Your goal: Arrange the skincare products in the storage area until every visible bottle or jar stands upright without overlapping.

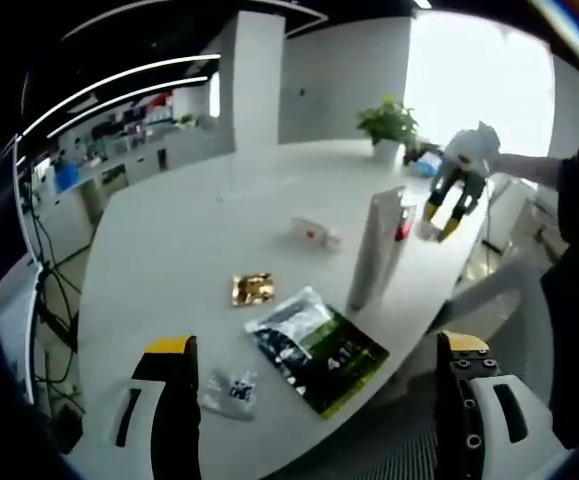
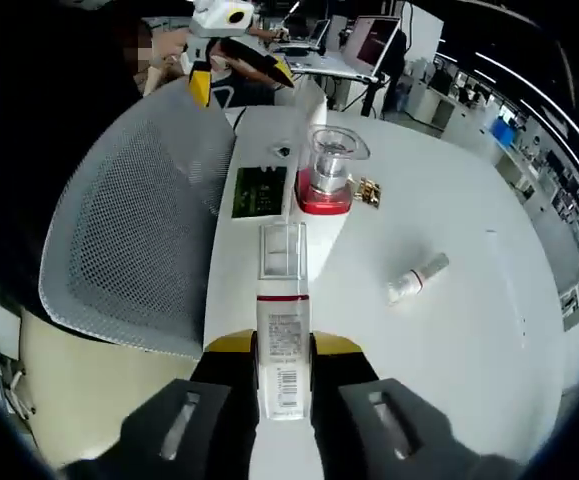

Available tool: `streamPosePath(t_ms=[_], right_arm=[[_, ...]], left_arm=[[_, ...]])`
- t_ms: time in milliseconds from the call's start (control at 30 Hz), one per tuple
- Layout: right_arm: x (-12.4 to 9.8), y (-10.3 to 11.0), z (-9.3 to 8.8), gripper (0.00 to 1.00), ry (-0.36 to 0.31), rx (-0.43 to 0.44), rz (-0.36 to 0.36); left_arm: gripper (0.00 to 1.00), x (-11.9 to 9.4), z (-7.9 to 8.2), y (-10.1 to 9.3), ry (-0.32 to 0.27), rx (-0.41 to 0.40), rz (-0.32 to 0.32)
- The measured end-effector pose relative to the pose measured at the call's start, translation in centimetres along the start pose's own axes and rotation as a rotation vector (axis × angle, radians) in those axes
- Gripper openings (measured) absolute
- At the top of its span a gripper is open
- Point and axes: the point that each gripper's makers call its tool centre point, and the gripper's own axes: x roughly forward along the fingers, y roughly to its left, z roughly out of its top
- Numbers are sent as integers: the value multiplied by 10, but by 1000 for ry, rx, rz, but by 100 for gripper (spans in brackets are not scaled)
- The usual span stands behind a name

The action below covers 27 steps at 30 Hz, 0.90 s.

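Observation:
In the right gripper view my right gripper (image 2: 282, 385) is shut on a white tube (image 2: 283, 345) with a barcode, a red band and a clear cap, pointing out over the table edge. Just past it stands a clear-topped container with a red base (image 2: 326, 178). A small bottle (image 2: 417, 277) lies on its side to the right. In the left gripper view my left gripper (image 1: 317, 400) is open and holds nothing. Ahead of it a tall white tube (image 1: 377, 250) stands upright, and the small bottle (image 1: 315, 233) lies behind it. The right gripper (image 1: 439, 224) hangs beside the tall tube's top.
A green-black packet (image 1: 319, 345), a gold sachet (image 1: 253, 289) and a small clear packet (image 1: 231, 390) lie flat on the white table (image 1: 189, 230). A potted plant (image 1: 389, 125) stands at the far edge. A grey mesh chair (image 2: 134, 220) sits against the table's near edge.

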Motion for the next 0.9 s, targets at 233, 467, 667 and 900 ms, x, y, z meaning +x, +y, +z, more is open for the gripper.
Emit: streamPosePath(t_ms=[233,467,667,900], right_arm=[[1,13,19,17,-84,40,2],[2,28,43,18,-225,114,-18],[3,29,66,18,-340,163,-74],[16,32,80,18,-416,203,-104]], left_arm=[[97,0,0,-2,-1,-6,-5],[95,-3,1,-4,-12,-3,-14],[93,-3,3,-8,-19,-1,-43],[86,-2,12,-7,-65,-35,-29]])
